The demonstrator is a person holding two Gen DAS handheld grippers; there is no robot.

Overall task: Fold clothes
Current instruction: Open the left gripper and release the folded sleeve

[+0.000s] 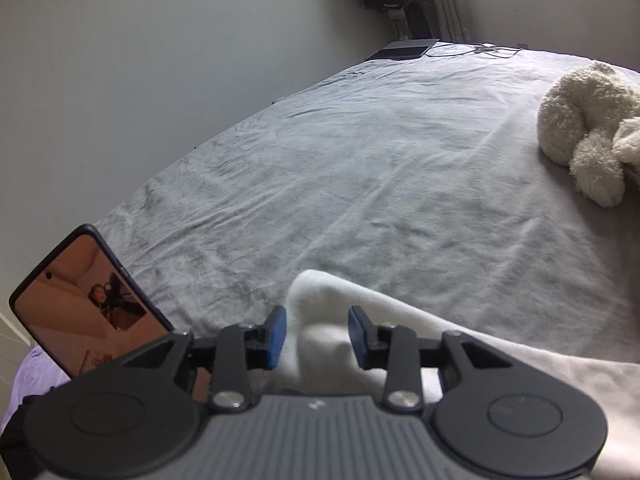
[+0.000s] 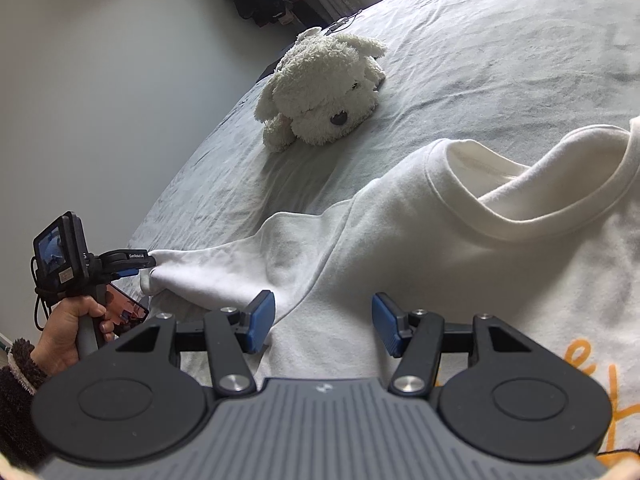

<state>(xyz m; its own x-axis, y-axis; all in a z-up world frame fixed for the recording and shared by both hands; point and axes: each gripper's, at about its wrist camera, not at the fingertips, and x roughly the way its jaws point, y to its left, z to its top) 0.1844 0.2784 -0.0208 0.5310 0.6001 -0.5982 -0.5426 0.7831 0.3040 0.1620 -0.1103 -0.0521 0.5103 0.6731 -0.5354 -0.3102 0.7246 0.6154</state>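
White cotton sweatshirt (image 2: pixel 460 248) with orange print lies front-up on grey wrinkled bedsheet (image 2: pixel 480 52), spread under and ahead of both grippers. Fold barely begun, by look of it: body flat, collar open, nothing doubled over yet. Left sleeve (image 2: pixel 224 268) stretched out leftward; its cuff sits between fingers of left gripper (image 1: pixel 316 338), pads (image 1: pixel 276 336) apart, not yet pinching. Right gripper (image 2: pixel 323 326) hovers over shoulder, jaws spread, empty. White fluffy plush dog (image 2: pixel 324 88) beyond sleeve, well apart. Remaining: sleeves in, body folded.
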